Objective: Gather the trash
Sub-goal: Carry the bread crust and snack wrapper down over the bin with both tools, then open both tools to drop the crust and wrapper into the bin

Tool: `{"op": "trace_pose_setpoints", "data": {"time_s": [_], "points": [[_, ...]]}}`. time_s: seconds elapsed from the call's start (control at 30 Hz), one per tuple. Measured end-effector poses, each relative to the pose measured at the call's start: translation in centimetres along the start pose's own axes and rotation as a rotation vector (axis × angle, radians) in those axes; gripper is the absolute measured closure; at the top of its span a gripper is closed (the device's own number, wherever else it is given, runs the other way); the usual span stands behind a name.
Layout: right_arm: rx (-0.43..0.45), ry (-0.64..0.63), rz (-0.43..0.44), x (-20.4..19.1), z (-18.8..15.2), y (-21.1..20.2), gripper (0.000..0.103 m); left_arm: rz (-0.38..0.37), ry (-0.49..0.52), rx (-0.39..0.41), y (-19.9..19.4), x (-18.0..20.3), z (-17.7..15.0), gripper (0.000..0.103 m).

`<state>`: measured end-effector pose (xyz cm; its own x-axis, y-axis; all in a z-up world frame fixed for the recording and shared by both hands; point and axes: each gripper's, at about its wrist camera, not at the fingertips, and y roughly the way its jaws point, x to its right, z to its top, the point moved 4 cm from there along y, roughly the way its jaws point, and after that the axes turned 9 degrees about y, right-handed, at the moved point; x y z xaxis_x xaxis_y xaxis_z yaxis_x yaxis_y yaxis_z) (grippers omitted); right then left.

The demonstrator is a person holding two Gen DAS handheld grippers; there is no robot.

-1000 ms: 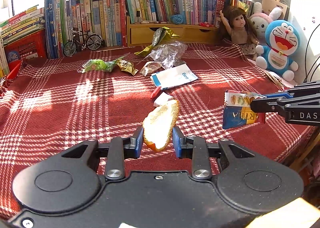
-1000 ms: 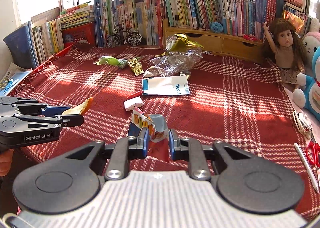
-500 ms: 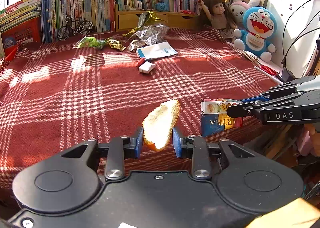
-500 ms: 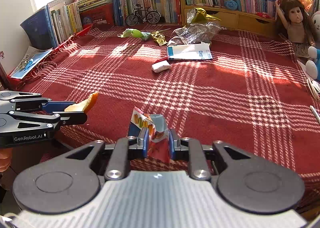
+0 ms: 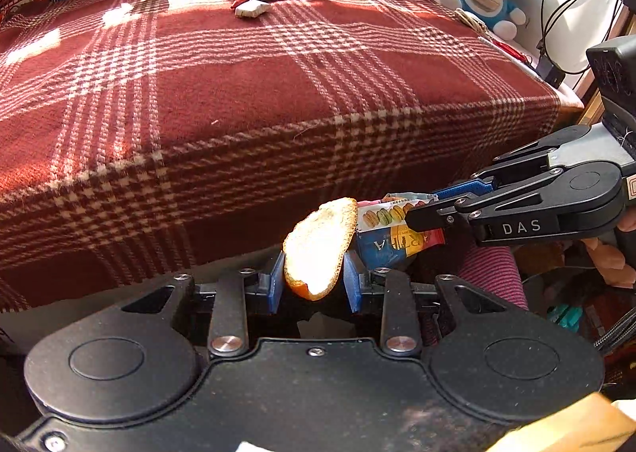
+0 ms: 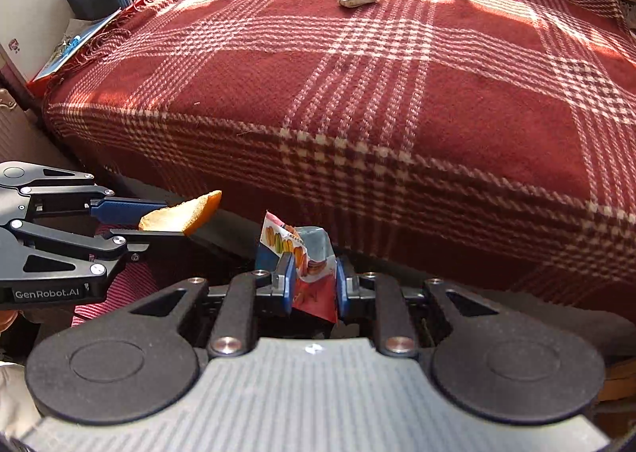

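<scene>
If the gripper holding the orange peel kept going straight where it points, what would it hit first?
Probably the hanging front edge of the red plaid blanket, which fills the view beyond the orange peel in the left gripper. Depth is hard to judge, so it might pass lower.

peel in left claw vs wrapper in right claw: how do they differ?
The orange peel is a curved rind, pale inside with an orange edge; the macaron wrapper is crumpled printed packaging in red and blue. The peel is in one stiff piece; the wrapper is folded and creased. Shared: each is pinched between blue pads, off the blanket's front edge.
</scene>
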<state>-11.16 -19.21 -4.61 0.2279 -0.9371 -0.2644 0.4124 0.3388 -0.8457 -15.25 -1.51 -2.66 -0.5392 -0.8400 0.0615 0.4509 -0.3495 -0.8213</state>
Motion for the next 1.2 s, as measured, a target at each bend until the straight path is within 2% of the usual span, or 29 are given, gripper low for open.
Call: {"op": "trace_pose_setpoints", "data": {"time_s": [0.17, 0.43, 0.8, 1.03, 1.1, 1.2], "points": [[-0.059, 0.005, 0.000, 0.0, -1.1, 1.6, 0.076, -0.009, -0.009, -0.082, 2.0, 0.0, -1.3, 0.073], [-0.126, 0.017, -0.031, 0.4, -2.4, 3.7, 0.075, -0.011, -0.027, -0.169, 4.9, 0.0, -2.5, 0.072], [-0.170, 0.034, -0.028, 0.9, -3.4, 5.2, 0.071, -0.016, -0.029, -0.231, 6.8, 0.3, -3.1, 0.071], [-0.185, 0.031, -0.025, 0.2, -3.1, 6.8, 0.060, -0.014, -0.025, -0.248, 7.4, 0.4, -3.1, 0.065], [-0.185, 0.031, -0.023, 0.0, -3.1, 7.1, 0.053, -0.009, -0.026, -0.252, 7.6, 0.4, -3.1, 0.063], [-0.186, 0.032, -0.020, 0.1, -3.1, 7.2, 0.052, -0.006, -0.032, -0.257, 7.8, 0.4, -3.1, 0.059]]}}
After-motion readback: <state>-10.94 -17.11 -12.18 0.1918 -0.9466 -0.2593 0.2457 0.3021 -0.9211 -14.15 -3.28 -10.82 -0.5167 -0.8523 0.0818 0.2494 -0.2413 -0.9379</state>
